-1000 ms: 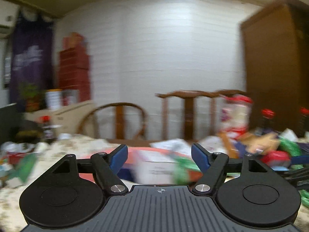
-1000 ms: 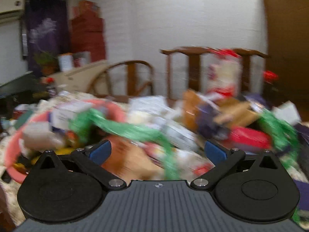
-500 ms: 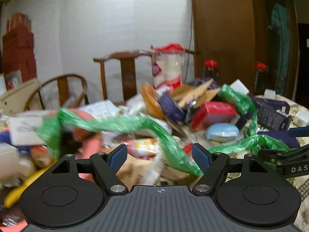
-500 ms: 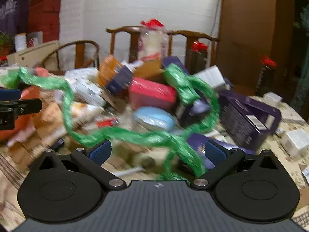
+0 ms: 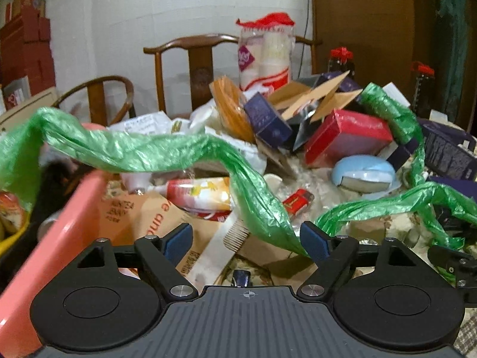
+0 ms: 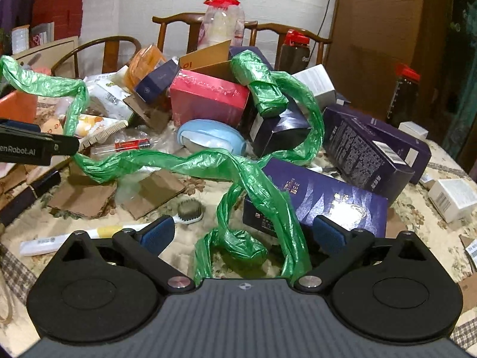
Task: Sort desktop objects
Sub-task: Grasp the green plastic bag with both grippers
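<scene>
Grippers both apart, left opening w/ green bag hiding clutter; right.

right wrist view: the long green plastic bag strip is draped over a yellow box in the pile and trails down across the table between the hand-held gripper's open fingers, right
Not quite: the box is pinkish-red, not yellow. In the right wrist view the long green plastic bag strip is draped beside and over the pinkish-red cardboard box in the pile, then trails down across the table between the open fingers of the right hand-held gripper, as you said.
</scene>
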Available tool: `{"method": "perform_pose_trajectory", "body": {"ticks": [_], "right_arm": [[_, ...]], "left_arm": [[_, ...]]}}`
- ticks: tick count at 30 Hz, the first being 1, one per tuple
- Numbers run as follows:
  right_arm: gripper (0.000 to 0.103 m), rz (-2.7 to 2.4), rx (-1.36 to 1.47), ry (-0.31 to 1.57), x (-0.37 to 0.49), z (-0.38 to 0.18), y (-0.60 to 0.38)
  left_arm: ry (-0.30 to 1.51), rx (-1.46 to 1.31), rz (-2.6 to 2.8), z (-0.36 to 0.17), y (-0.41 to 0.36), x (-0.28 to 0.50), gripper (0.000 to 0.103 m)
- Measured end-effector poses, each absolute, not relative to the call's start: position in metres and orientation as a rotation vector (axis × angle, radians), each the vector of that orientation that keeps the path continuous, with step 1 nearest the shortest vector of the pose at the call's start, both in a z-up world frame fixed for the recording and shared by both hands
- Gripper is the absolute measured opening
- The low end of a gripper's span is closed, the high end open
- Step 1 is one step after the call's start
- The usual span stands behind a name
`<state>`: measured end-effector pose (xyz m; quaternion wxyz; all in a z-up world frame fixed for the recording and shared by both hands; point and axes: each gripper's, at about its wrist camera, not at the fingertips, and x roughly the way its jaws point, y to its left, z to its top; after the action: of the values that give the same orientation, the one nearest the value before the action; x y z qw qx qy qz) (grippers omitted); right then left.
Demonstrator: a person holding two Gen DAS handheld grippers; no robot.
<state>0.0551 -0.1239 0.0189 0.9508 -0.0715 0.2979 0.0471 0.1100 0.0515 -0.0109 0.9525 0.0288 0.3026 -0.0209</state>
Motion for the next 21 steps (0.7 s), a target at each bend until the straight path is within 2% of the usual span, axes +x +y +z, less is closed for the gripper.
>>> {"method": "perform_pose_trajectory", "body": {"ticks": [2, 4, 6, 9, 13, 18, 21], "right_arm": [[0.09, 0.097, -0.158, 0.606, 0.058, 0.017, -0.122], [0.071, 0.108, -0.15, 0.619, 0.06, 0.015, -0.123], [0.063, 0.119, -0.13, 0.642, 0.064, 0.011, -0.123], [0.063, 0.128, -0.103, 0.648, 0.066, 0.007, -0.125], [0.053, 0.137, -0.095, 0.638, 0.067, 0.007, -0.124], [0.043, 0.146, -0.092, 0.629, 0.066, 0.006, -0.124], [0.039, 0.153, -0.1, 0.628, 0.067, 0.006, -0.122]], "left_arm": [[0.626, 0.048, -0.039, -0.014, 0.053, 0.114, 0.089], [0.635, 0.042, -0.039, -0.017, 0.053, 0.118, 0.089], [0.643, 0.041, -0.039, -0.02, 0.053, 0.121, 0.089], [0.65, 0.038, -0.039, -0.023, 0.053, 0.125, 0.089], [0.659, 0.019, -0.048, -0.026, 0.053, 0.131, 0.088], [0.658, 0.021, -0.052, -0.03, 0.051, 0.136, 0.074], [0.653, 0.018, -0.052, -0.03, 0.052, 0.137, 0.057]]}}
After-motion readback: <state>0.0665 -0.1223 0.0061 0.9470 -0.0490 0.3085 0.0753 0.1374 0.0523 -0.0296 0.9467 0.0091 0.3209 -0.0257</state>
